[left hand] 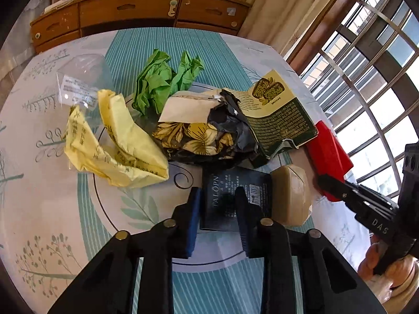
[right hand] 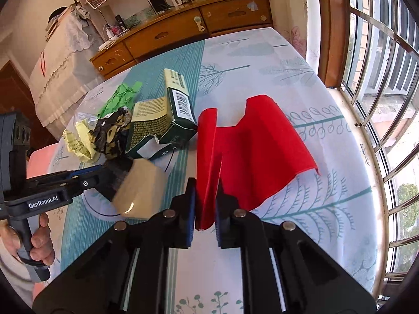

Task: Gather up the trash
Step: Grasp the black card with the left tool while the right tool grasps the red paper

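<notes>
My left gripper (left hand: 217,198) has its blue pads against a dark printed box (left hand: 225,183) lying near the table's front, and it is shut on that box. A tan block (left hand: 290,193) touches the box's right side. At the right, my right gripper (right hand: 205,209) is shut on a fold of a red sheet (right hand: 251,151), which drapes away over the tablecloth. The left wrist view shows the same red sheet (left hand: 327,151) with the right gripper (left hand: 324,183) at its near edge. The left gripper (right hand: 99,170) shows at the left of the right wrist view.
Behind the box lie a yellow wrapper (left hand: 117,144), crumpled green paper (left hand: 162,81), a black floral wrapper (left hand: 199,136), a torn green carton (left hand: 277,115) and clear plastic (left hand: 81,78). A wooden sideboard (left hand: 131,10) stands beyond the table (left hand: 39,183). Window bars (right hand: 379,91) run along the right.
</notes>
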{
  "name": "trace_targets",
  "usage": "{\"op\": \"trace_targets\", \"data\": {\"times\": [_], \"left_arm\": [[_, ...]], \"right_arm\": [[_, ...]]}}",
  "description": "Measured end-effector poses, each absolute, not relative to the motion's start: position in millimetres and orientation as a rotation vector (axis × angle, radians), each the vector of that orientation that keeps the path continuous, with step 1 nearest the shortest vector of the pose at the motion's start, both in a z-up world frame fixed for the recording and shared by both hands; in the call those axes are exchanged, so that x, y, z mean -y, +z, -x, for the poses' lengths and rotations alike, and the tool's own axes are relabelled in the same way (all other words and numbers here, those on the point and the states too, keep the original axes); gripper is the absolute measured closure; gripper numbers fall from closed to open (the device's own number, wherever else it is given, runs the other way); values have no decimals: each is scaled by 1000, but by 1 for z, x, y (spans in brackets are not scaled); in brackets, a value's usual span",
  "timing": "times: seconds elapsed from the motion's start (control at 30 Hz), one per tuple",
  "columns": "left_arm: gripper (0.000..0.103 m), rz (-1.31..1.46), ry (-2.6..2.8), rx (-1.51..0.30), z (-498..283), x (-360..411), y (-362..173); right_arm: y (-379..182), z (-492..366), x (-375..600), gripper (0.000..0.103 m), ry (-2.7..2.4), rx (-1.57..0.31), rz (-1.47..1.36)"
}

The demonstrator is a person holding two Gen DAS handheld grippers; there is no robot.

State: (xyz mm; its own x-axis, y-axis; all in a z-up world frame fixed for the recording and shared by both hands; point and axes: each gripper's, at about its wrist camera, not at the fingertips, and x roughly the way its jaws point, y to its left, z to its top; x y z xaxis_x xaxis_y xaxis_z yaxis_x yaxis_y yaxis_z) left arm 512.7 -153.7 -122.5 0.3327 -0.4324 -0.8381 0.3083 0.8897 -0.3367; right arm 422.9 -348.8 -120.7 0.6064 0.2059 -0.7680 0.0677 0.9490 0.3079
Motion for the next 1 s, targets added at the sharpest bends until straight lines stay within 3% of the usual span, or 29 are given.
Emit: {"op": "trace_targets", "data": {"times": [0.37,0.7,1.0], "left_arm": [[94,135,-476,-1034,-466,141,-74],[95,81,-526,-925,-374,107,-6],[95,19,-562,-881,-244,59,44]], "right_arm": [[-95,-379,336,98,150,-874,-341],[-52,-307,319,98,245,-813,-361],[-9,-201,282,98,398,-757,-347]]}}
